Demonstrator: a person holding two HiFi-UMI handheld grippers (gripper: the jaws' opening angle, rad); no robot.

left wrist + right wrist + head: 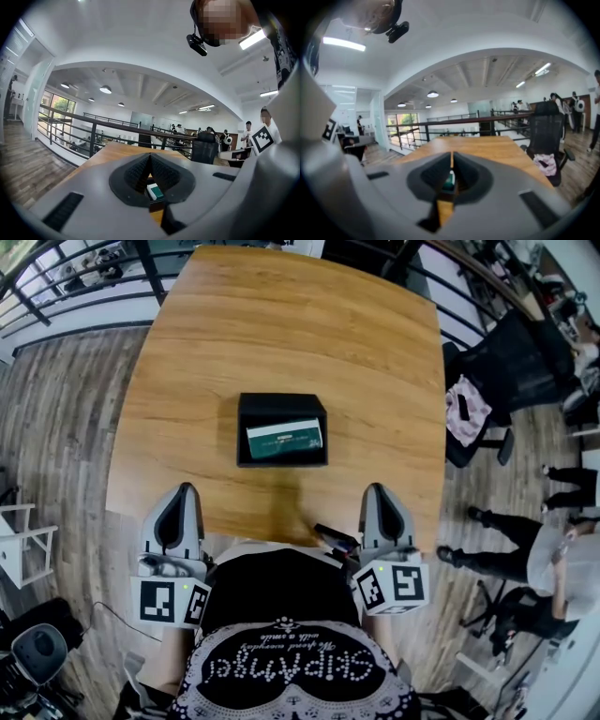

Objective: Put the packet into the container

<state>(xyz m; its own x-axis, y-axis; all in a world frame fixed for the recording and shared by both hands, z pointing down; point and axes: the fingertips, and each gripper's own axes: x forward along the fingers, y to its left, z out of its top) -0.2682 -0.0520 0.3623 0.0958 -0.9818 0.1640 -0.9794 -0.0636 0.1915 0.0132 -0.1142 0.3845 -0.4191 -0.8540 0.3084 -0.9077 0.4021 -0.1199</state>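
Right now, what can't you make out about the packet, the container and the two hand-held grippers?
- Packet print: too small in the head view; both gripper views show only a sliver of it past the shut jaws.
- Container floor under the packet: hidden by the packet, head view.
- Dark object beside the right hand-held gripper: small, partly covered by that gripper, head view; cannot tell what it is.

packet (284, 437) in container (281, 408); container mid-table (281, 324)
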